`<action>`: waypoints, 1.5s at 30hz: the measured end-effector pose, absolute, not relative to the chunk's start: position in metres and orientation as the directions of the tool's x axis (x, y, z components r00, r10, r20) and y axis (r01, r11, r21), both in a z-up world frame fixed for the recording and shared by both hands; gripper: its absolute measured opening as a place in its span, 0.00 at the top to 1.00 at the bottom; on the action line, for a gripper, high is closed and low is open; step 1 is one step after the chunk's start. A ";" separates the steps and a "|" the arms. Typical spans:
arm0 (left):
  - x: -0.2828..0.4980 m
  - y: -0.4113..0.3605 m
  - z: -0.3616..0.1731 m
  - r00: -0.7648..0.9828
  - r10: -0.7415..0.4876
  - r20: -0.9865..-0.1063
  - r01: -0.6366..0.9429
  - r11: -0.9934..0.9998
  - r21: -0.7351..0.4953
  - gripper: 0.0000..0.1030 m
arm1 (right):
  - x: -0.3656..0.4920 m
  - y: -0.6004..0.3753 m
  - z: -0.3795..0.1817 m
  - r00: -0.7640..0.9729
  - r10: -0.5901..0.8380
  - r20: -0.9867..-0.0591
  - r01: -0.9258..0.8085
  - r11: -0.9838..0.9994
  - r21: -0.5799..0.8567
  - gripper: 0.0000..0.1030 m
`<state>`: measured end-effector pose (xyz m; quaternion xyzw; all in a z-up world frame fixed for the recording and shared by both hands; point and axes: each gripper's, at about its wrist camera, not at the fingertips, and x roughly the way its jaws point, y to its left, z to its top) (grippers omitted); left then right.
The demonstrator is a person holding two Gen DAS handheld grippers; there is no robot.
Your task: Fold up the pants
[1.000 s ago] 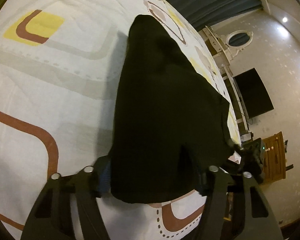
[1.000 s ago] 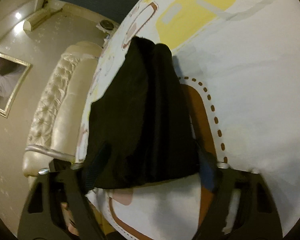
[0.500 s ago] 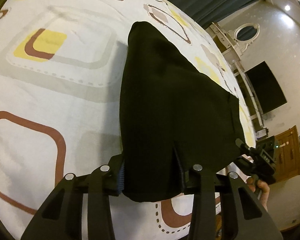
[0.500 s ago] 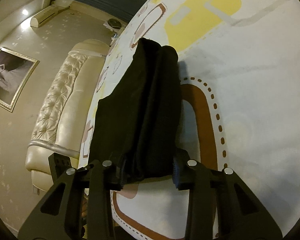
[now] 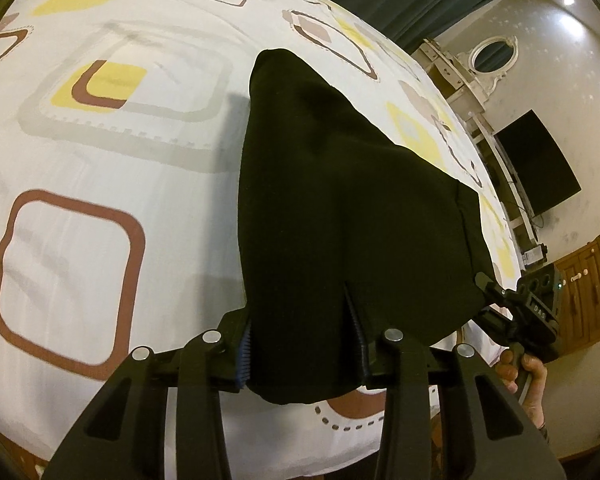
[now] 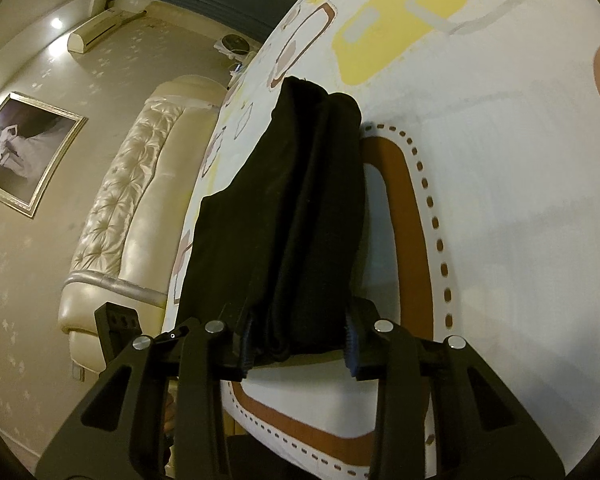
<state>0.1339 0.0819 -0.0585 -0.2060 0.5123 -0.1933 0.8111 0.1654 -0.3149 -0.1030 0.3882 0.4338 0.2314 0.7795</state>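
The black pants (image 5: 340, 208) lie folded on the patterned bed sheet (image 5: 112, 152), with their near end lifted between the two grippers. My left gripper (image 5: 300, 350) is shut on one corner of that end, the cloth filling the jaws. My right gripper (image 6: 296, 344) is shut on the other corner, where the bunched pants (image 6: 292, 216) run away from it across the sheet (image 6: 500, 200). The right gripper also shows in the left wrist view (image 5: 520, 316), held in a hand at the bed's edge.
A cream tufted headboard (image 6: 132, 200) and a framed picture (image 6: 24, 152) stand left of the bed. A wall TV (image 5: 540, 168), a white dresser with an oval mirror (image 5: 492, 52) and a wooden cabinet (image 5: 584, 292) stand beyond the bed's right edge.
Both grippers have narrowed onto the pants' near edge and pulled back toward the bed's edge, raising the cloth and stretching it between them.
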 end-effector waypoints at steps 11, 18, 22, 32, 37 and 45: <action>0.143 0.074 -0.061 0.405 -0.523 -0.750 0.112 0.843 -0.527 0.62 | 0.156 -0.315 -0.108 0.515 0.696 -0.500 -0.020 0.593 0.805 0.68; 0.144 0.080 -0.067 0.405 -0.563 -0.720 0.131 0.815 -0.564 0.48 | 0.154 -0.315 -0.110 0.526 0.683 -0.507 0.011 0.590 0.807 0.55; 0.141 0.087 -0.070 0.401 -0.612 -0.682 0.137 0.776 -0.616 0.22 | 0.149 -0.325 -0.109 0.553 0.679 -0.482 0.028 0.564 0.826 0.36; 0.148 0.102 -0.086 0.391 -0.672 -0.629 0.060 0.701 -0.711 0.23 | 0.150 -0.306 -0.108 0.538 0.671 -0.510 0.008 0.601 0.799 0.26; 0.149 0.090 -0.086 0.389 -0.636 -0.666 0.083 0.745 -0.662 0.54 | 0.156 -0.293 -0.111 0.531 0.638 -0.557 0.017 0.650 0.760 0.57; 0.131 0.087 -0.065 0.413 -0.590 -0.694 0.100 0.787 -0.609 0.64 | 0.141 -0.299 -0.098 0.538 0.678 -0.501 -0.020 0.604 0.797 0.66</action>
